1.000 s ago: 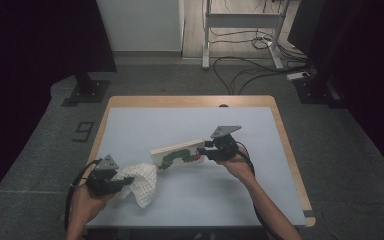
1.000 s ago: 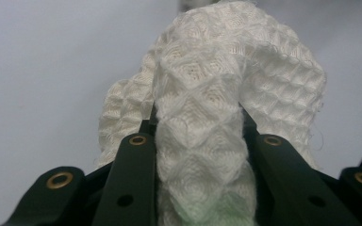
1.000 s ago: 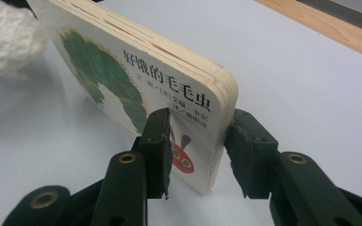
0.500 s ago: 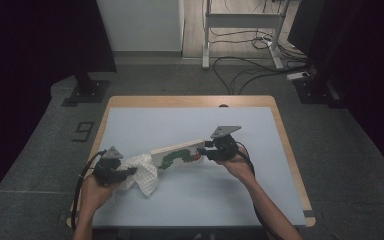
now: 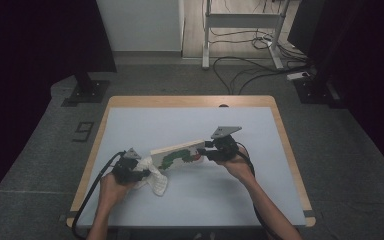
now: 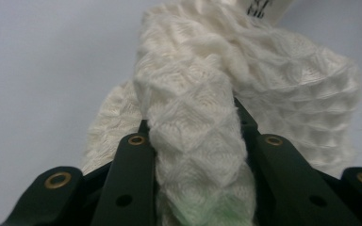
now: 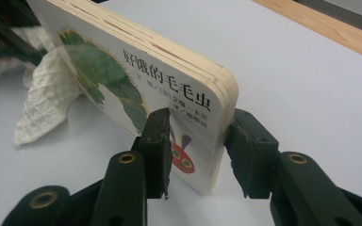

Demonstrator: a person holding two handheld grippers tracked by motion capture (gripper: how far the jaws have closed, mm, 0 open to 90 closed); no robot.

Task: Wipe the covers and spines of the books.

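My left gripper (image 5: pixel 136 173), near the table's (image 5: pixel 240 200) left front, is clenched on a white cloth (image 5: pixel 156 181). In the left gripper view the waffle-textured cloth (image 6: pixel 202 127) is bunched between my two black jaws, rising out of them and spilling past both sides, with pale table (image 6: pixel 42 70) behind it. Seen from above, the cloth hangs just ahead of this gripper and to its right, its loose end resting on the table, its upper part touching the near end of the book (image 5: pixel 177 152).

The book, a thick board book with a green caterpillar on its cover, spans the gap between my two grippers. It stands on its long edge, tilted, cover facing me.

My right gripper (image 5: pixel 211 153), to the right of centre, is grasping the book's far end. In the right gripper view its jaws press the book (image 7: pixel 136 80) from both faces: the left jaw on the printed cover beside the caterpillar's red head, the right jaw on the back. The cloth (image 7: pixel 47 101) lies beyond, at the book's other end, where part of the left gripper (image 7: pixel 4 35) shows, dark and blurred. The table's wooden rim (image 7: pixel 330 28) runs behind.
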